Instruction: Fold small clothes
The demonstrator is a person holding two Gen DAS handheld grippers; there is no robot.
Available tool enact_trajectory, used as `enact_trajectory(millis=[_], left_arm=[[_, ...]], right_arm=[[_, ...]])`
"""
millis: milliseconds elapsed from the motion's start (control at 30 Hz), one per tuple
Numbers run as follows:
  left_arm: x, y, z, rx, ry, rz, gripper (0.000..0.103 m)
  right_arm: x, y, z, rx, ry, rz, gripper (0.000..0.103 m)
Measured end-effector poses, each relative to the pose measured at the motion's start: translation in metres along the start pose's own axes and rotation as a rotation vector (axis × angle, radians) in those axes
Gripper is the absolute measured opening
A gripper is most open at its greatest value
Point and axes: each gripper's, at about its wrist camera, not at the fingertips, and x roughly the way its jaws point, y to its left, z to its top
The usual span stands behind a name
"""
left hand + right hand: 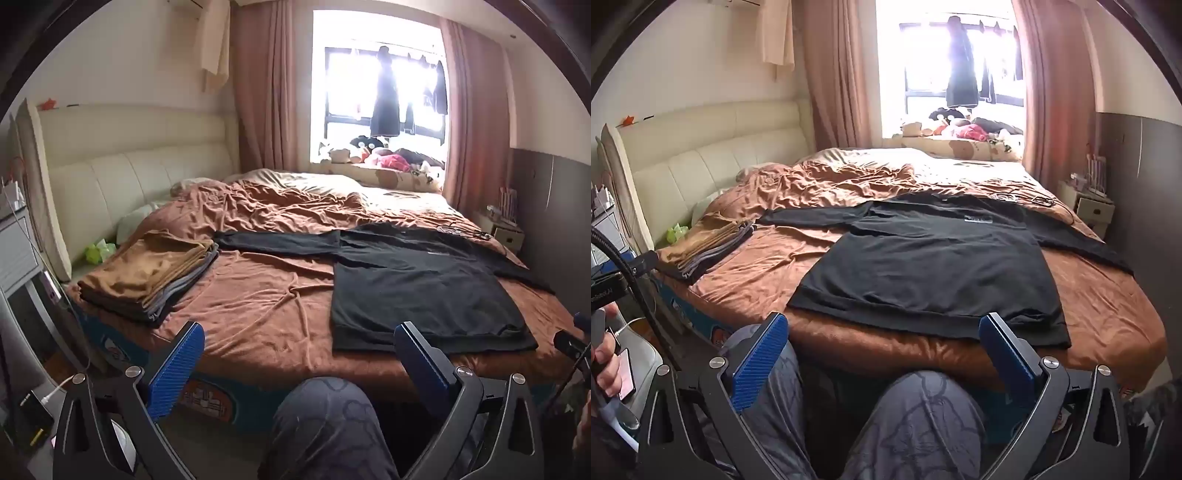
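Black long-sleeve shirt [934,266] flat on bed [1108,314], folded stack [147,273] at 9 o'clock — left gripper [295,354], right gripper [886,347] fingers wide apart, holding nothing.

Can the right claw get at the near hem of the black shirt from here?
Probably yes. The right claw is open and empty, and the black shirt lies flat with its hem at the near bed edge, nothing between.
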Motion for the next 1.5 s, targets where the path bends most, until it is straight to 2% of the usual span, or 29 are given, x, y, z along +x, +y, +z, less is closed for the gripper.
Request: enact_trajectory(millis=[300, 500, 1500], left_arm=[[-0.012, -0.001, -0.001, 0.005, -0.03, -0.045, 0.103], [-0.013, -0.013, -0.001, 0.009, -0.023, -0.058, 0.103], [-0.029, -0.021, 0.001, 0.006, -0.05, -0.076, 0.103]], right_arm=[[-0.008, -0.003, -0.001, -0.013, 0.001, -0.033, 0.103], [-0.009, -0.003, 0.0, -0.006, 0.001, -0.044, 0.103], [-0.013, -0.003, -0.005, 0.013, -0.02, -0.082, 0.103]])
